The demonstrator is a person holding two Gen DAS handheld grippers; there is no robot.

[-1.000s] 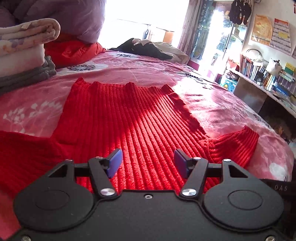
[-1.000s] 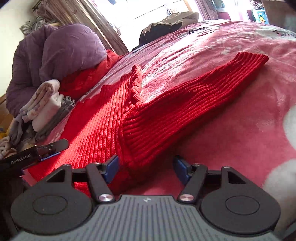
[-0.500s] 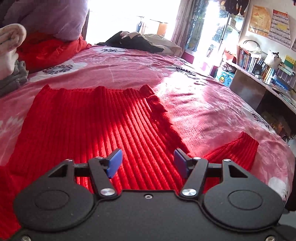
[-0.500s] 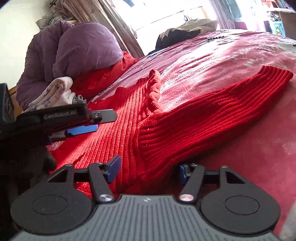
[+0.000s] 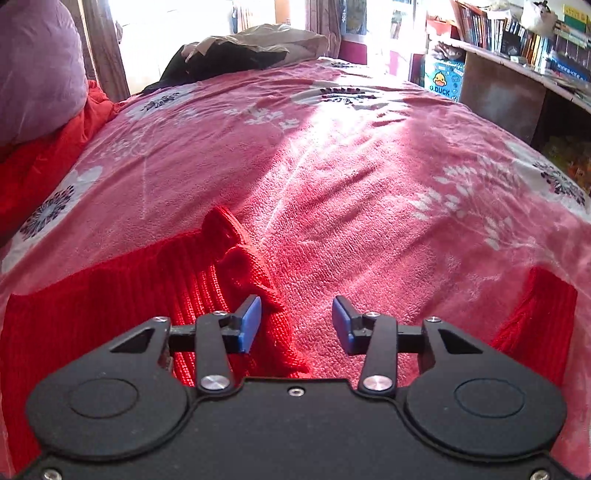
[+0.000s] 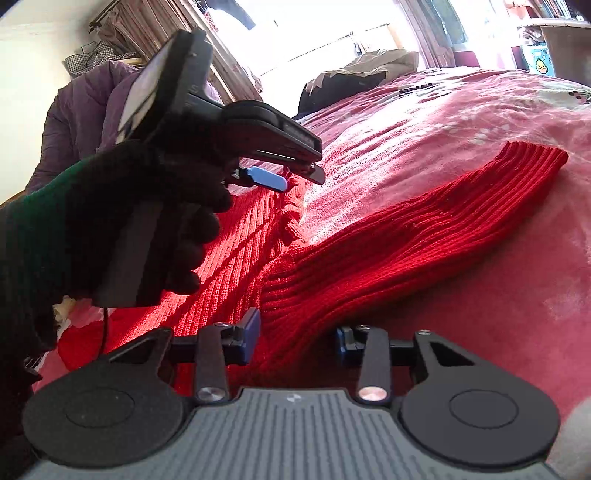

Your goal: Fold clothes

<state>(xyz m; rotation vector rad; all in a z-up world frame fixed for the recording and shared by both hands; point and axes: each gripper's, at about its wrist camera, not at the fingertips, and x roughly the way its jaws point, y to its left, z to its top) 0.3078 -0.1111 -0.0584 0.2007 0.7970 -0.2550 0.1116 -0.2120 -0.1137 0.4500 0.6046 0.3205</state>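
Observation:
A red ribbed sweater (image 5: pixel 110 295) lies flat on the pink flowered blanket (image 5: pixel 332 166). My left gripper (image 5: pixel 295 325) hangs over its ruffled right edge. The jaws are closing; the edge lies between them beside the left pad, and the right pad is clear of it. The sleeve (image 6: pixel 406 240) stretches away to the right, and its cuff (image 5: pixel 532 314) shows at the right. My right gripper (image 6: pixel 299 336) is closing at the sleeve's base, with bunched knit filling the gap and covering the right pad. A black-gloved hand (image 6: pixel 155 229) holds the left gripper (image 6: pixel 291 173) above the sweater's body.
A purple duvet (image 5: pixel 33 74) and red bedding (image 5: pixel 44 158) lie at the left. Dark clothes (image 5: pixel 229 55) are piled at the bed's far end. A bookshelf (image 5: pixel 517 33) and a blue duck box (image 5: pixel 441 79) stand past the right edge.
My left gripper has swept right across the sweater to its right edge and come into the right wrist view. Both pairs of jaws have narrowed; the right gripper has stayed at the sleeve.

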